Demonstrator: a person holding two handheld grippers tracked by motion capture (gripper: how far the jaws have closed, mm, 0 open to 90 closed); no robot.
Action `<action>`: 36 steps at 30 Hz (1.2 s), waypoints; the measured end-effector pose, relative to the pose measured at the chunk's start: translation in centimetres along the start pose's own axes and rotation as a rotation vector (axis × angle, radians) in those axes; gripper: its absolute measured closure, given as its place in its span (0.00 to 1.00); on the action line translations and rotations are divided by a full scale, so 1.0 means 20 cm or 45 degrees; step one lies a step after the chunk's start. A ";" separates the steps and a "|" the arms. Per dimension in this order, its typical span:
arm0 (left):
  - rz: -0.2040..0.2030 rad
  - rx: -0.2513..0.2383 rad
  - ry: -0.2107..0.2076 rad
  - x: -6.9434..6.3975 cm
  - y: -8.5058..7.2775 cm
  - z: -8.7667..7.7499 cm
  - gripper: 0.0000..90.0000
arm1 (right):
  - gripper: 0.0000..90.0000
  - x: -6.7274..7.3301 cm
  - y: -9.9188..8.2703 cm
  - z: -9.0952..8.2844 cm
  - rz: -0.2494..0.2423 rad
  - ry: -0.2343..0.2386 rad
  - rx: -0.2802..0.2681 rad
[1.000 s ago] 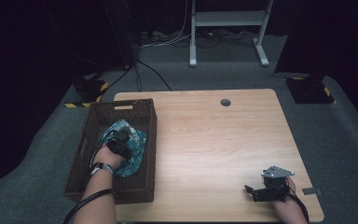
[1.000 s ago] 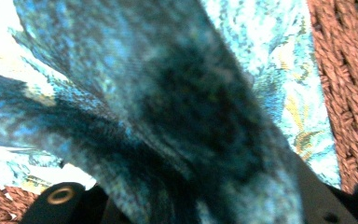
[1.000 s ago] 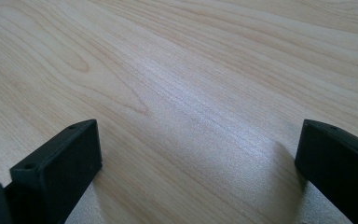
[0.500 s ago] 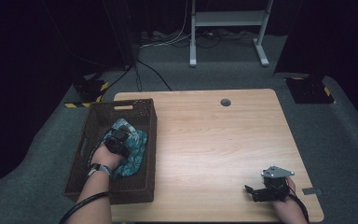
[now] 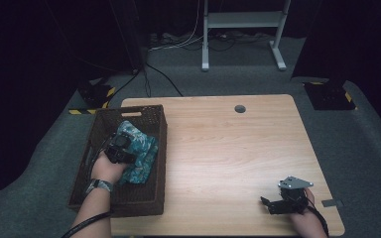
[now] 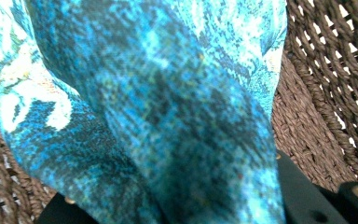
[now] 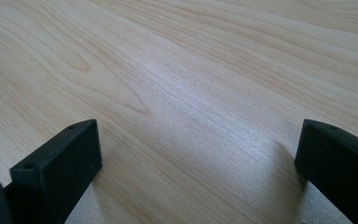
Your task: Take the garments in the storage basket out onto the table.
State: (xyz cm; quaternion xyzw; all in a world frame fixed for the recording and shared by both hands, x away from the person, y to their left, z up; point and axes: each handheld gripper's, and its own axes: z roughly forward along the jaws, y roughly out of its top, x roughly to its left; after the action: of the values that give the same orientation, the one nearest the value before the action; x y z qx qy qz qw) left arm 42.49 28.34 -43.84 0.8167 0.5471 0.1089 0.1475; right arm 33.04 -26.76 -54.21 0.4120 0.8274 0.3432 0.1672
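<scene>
Left gripper (image 5: 119,150), black, sits inside the basket (image 5: 155,163) and grips a bunched fold of teal patterned cloth (image 5: 140,151); its jaws have just been closing, and the cloth is between them. From the left gripper view the cloth (image 6: 168,116) rises as a raised ridge, thin woven fabric with a mottled blue, turquoise and white print, soft creases, blurred up close. No readable writing or label on it. Basket is rectangular, dark brown wicker, thick twisted strands, open weave (image 6: 326,70), with a cut-out handle slot in the far wall. It stands on the left part of the table (image 5: 228,144), which is pale wood-grain laminate with rounded corners and a round grey grommet (image 5: 239,108) near the far edge. Right gripper (image 5: 273,204) rests at the near right corner, jaws wide apart, bare tabletop (image 7: 191,93) between them, grey three-cornered plate on top. No brands visible.
</scene>
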 end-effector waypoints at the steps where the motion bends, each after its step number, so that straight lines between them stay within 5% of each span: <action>1: 0.001 -0.012 0.007 0.00 0.00 -0.01 0.83 | 0.01 0.00 0.00 0.00 0.001 0.001 0.000; 24: -0.076 -0.473 0.012 -0.05 -0.13 -0.20 0.83 | 0.01 0.00 0.00 0.00 -0.005 -0.004 0.002; 36: -0.105 -0.684 0.059 -0.08 -0.17 -0.28 0.83 | 0.01 0.00 0.00 0.00 -0.006 -0.005 0.001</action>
State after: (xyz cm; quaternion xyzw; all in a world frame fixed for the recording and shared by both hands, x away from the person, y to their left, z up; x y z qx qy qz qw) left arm 37.03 28.80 -39.94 0.7226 0.5346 0.2626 0.3509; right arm 33.02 -26.71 -54.23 0.4109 0.8281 0.3416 0.1693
